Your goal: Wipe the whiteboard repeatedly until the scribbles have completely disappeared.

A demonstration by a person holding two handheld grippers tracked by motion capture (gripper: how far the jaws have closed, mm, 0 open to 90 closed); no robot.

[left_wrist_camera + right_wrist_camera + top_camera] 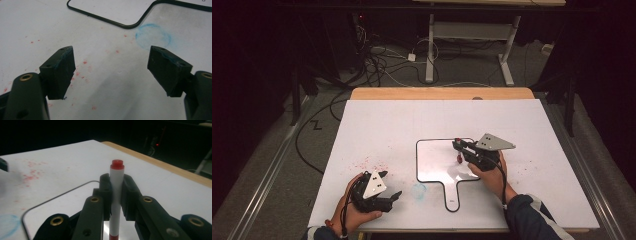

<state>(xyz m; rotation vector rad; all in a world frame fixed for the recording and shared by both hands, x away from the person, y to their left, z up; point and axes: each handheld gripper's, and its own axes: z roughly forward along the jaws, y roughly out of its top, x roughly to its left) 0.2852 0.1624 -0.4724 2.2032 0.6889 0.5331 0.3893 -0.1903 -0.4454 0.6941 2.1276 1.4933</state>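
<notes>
A white marker with a red end stands upright between the jaws of my right gripper, which is shut on its barrel. In the high view that gripper hovers over the right part of a small paddle-shaped whiteboard with a black rim, and the marker's red tip points down at the board. My left gripper rests near the table's front left, its jaws wide open. Nothing lies between them in the left gripper view, where the whiteboard's rim runs across the top.
A white sheet covers the table, marked with red specks and a faint blue ring left of the board's handle. The wooden table edge shows at the far side. Cables and desk legs lie beyond.
</notes>
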